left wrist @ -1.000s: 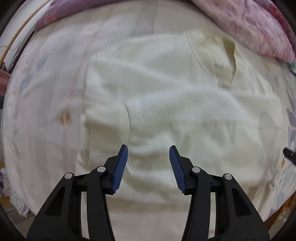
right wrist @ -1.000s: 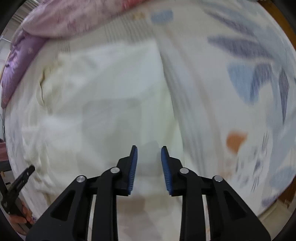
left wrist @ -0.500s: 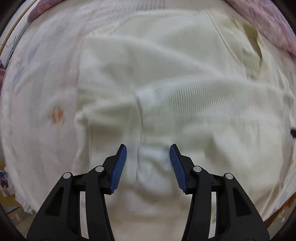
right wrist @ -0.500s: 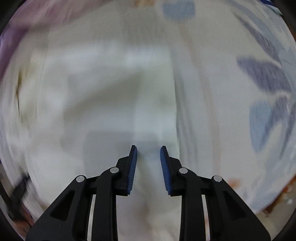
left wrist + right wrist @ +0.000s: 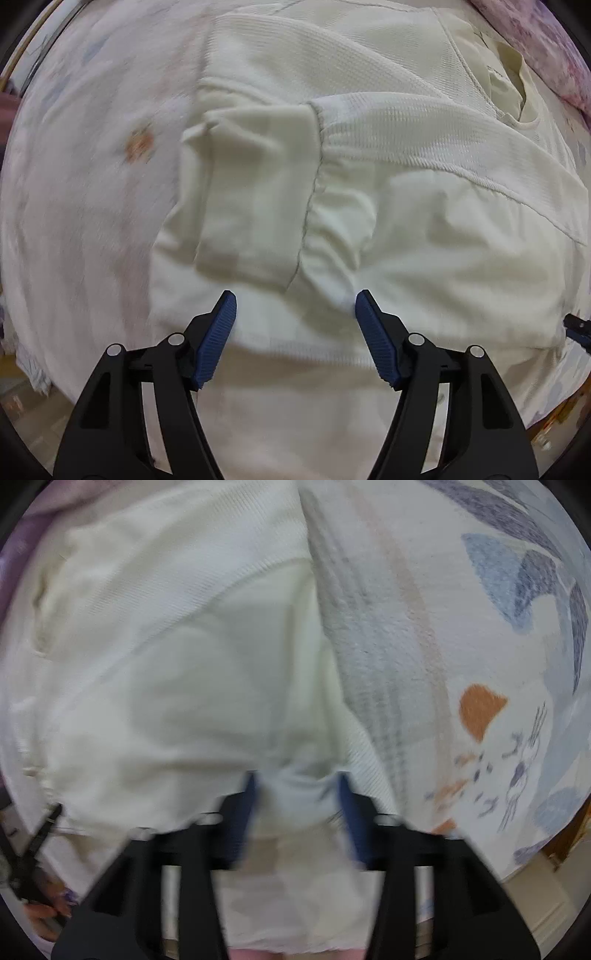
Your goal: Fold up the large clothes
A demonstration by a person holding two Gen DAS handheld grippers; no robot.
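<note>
A large cream garment (image 5: 424, 229) lies spread on the bed, one sleeve folded across its body and ending in a smooth cuff (image 5: 255, 192). My left gripper (image 5: 295, 299) points down just above the garment near its lower hem, below the cuff. Its jaws are opening and nothing is gripped. In the blurred right wrist view the same garment (image 5: 177, 657) fills the left half. My right gripper (image 5: 297, 790) hangs over its lower right corner, jaws opening. A bulge of hem cloth sits between the pads, which do not press on it.
A pink-purple quilt (image 5: 535, 48) is bunched past the garment's collar. The bedsheet (image 5: 480, 709) has blue leaf and orange prints. The bed edge and floor (image 5: 535, 897) show at lower right. A hand (image 5: 40, 912) with the other gripper shows at the left edge.
Both grippers have dropped closer to the garment's hem and both pairs of jaws stand wider. The folded sleeve's cuff now fills more of the left view.
</note>
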